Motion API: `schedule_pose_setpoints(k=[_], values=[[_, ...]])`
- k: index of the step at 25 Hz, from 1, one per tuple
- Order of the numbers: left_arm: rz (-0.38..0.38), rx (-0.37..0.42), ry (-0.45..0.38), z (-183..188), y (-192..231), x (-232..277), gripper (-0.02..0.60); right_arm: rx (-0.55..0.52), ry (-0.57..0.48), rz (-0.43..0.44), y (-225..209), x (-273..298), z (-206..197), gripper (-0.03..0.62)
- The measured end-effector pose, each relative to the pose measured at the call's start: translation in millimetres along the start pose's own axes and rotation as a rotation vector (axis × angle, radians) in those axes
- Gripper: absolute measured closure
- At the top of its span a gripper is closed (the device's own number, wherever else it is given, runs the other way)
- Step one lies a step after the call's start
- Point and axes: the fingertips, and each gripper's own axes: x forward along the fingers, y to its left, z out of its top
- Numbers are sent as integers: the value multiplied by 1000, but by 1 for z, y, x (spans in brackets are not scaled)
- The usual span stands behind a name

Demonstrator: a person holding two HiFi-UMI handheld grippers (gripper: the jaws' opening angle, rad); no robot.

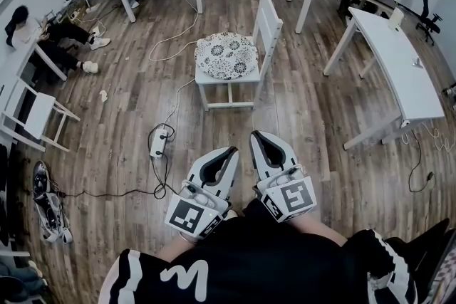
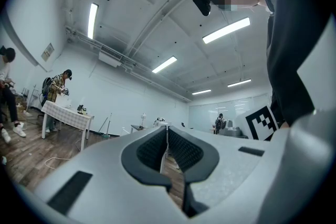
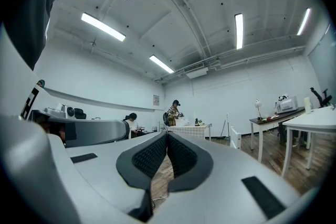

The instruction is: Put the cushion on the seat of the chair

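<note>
Right gripper (image 3: pixel 167 135) closed; cushion (image 1: pixel 226 55) on chair (image 1: pixel 268 23).

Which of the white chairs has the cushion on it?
The middle chair: the patterned cushion lies on its seat. The left-edge chair is bare.

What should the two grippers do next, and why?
Probably just lower them and stop: the patterned cushion already lies on the seat of the white chair, while the left gripper and right gripper are shut, empty, and away from it.
</note>
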Motion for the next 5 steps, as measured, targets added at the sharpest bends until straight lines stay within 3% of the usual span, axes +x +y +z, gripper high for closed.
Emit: schedule_pose_setpoints(k=[5], values=[[3,1,-4,3,3,-1,568,-1,-3,-2,1,2,2,574]])
